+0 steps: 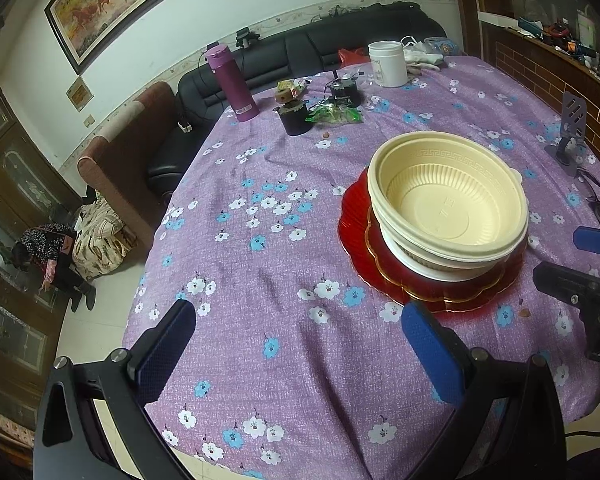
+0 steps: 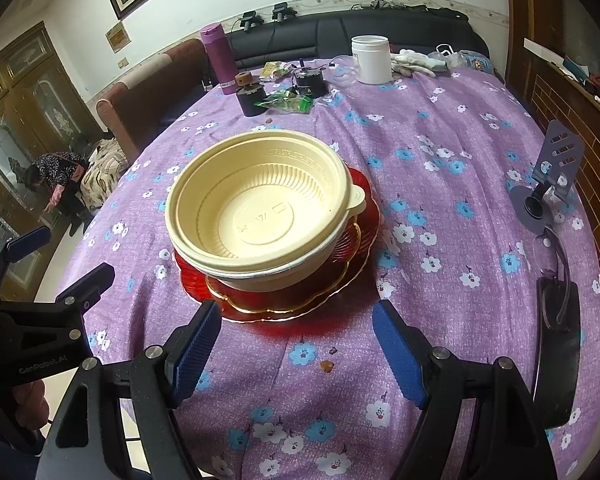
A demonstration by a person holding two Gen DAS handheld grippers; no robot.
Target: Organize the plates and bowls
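Right wrist view has your right gripper [image 2: 296, 344] open and empty, fingers spread just short of the red plates [image 2: 284, 300]. Your left gripper [image 1: 296, 344] hangs open over bare counter [image 1: 260, 240]. Bowls [image 2: 256, 208] sit nested on the plates, so the stack looks finished. Beyond stands a flask [image 2: 218, 60].

Cream bowls [image 2: 260, 208]: two, nested
Red plates [image 2: 284, 300]: two, stacked
Purple flask [image 2: 219, 58]: one, far
White jar [image 2: 371, 59]: one, far
Grippers: two, left gripper [image 1: 300, 344], right gripper [image 2: 296, 344]
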